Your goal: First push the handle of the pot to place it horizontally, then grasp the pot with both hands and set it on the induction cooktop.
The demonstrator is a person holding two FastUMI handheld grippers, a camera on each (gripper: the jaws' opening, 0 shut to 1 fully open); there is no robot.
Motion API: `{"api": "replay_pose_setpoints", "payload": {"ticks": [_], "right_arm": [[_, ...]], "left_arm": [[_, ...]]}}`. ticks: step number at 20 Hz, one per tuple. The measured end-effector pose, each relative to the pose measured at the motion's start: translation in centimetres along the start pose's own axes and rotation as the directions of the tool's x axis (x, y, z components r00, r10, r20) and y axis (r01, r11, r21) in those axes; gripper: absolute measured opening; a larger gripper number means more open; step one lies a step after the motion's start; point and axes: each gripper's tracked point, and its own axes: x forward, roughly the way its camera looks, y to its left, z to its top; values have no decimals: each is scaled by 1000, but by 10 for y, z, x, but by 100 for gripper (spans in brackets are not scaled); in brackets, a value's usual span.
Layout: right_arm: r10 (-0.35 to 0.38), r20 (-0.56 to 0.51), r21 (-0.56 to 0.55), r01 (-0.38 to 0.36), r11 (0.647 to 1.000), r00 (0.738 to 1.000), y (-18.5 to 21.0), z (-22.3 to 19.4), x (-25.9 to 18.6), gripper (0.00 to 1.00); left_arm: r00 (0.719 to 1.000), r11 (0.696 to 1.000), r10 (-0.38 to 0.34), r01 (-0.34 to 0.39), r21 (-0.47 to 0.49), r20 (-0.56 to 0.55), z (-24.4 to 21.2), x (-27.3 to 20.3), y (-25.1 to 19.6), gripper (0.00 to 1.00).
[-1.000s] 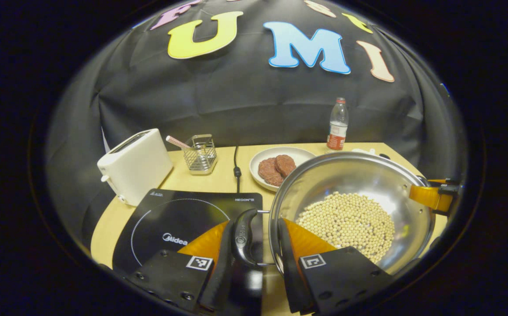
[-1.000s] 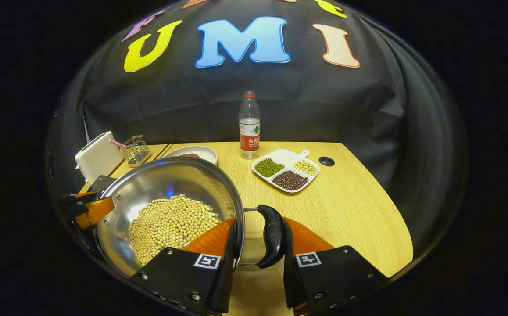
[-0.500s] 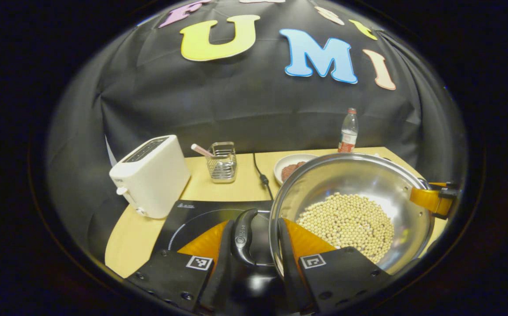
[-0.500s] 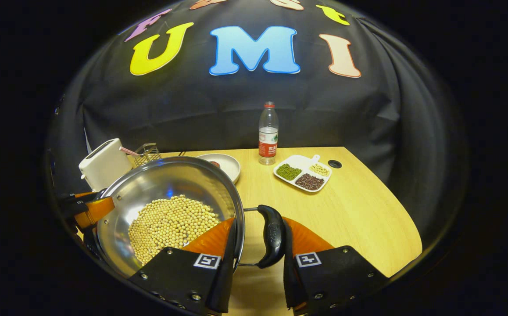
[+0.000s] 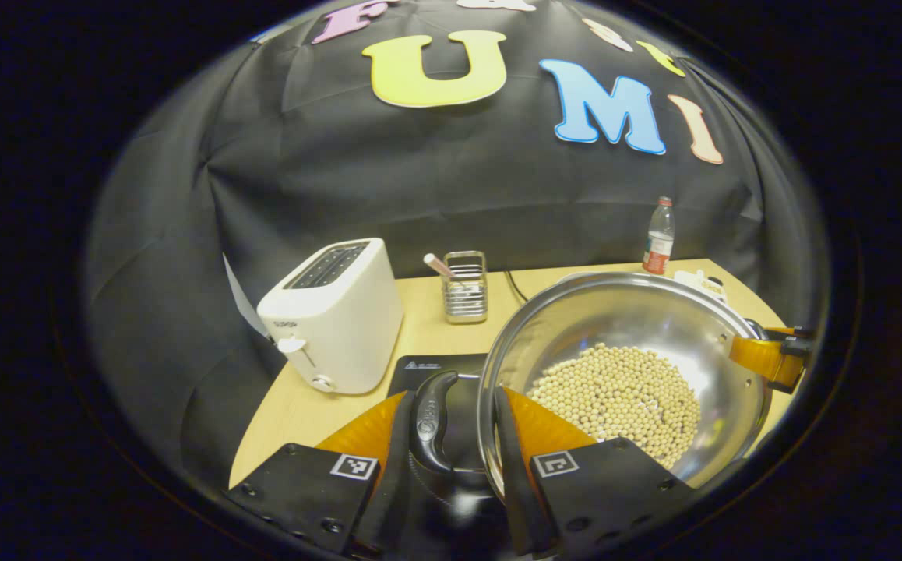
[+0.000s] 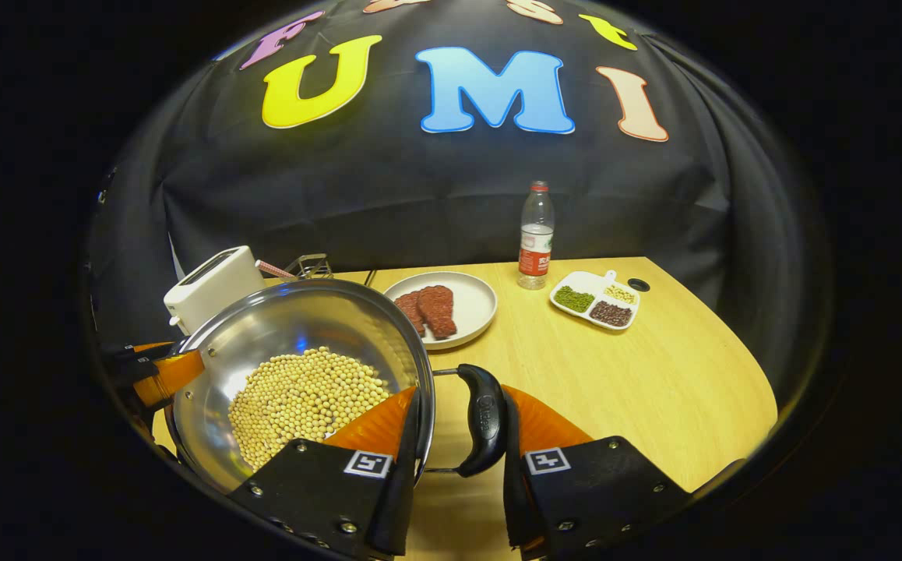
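A steel pot [image 5: 638,327] holding several yellow beans sits between my two grippers. My left gripper [image 5: 451,425] is shut across the pot's black side handle [image 5: 429,421], one orange finger outside the handle and the other inside the rim. In the right gripper view my right gripper [image 6: 459,425] clamps the opposite black handle [image 6: 482,421] of the pot [image 6: 295,319] the same way. A corner of the black induction cooktop [image 5: 435,366] shows beneath the left handle, the rest hidden under the pot. Each view catches the other gripper's orange finger [image 5: 762,358] [image 6: 167,372] at the far rim.
A white toaster [image 5: 334,315] and a wire holder [image 5: 465,287] stand behind the cooktop. A plate of meat patties [image 6: 470,319], a water bottle [image 6: 534,238] and a divided tray of beans [image 6: 595,300] sit toward the back of the wooden table [image 6: 653,382].
Both grippers have carried the pot to the left. The toaster is nearer, most of the cooktop has slid under the pot, and the patty plate has come into the open on the right.
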Motion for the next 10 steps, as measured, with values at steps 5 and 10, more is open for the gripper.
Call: {"api": "replay_pose_setpoints", "payload": {"ticks": [5, 10], "right_arm": [[11, -23, -2, -11, 1000, 1000, 38, -9, 9, 48], [21, -41, -5, -21, 1000, 999, 63, -11, 24, 48]], "left_arm": [[1000, 1000, 9, -9, -3, -19, -10, 11, 39, 58], [999, 1000, 20, -21, -7, -34, -14, 26, 66, 55]]}}
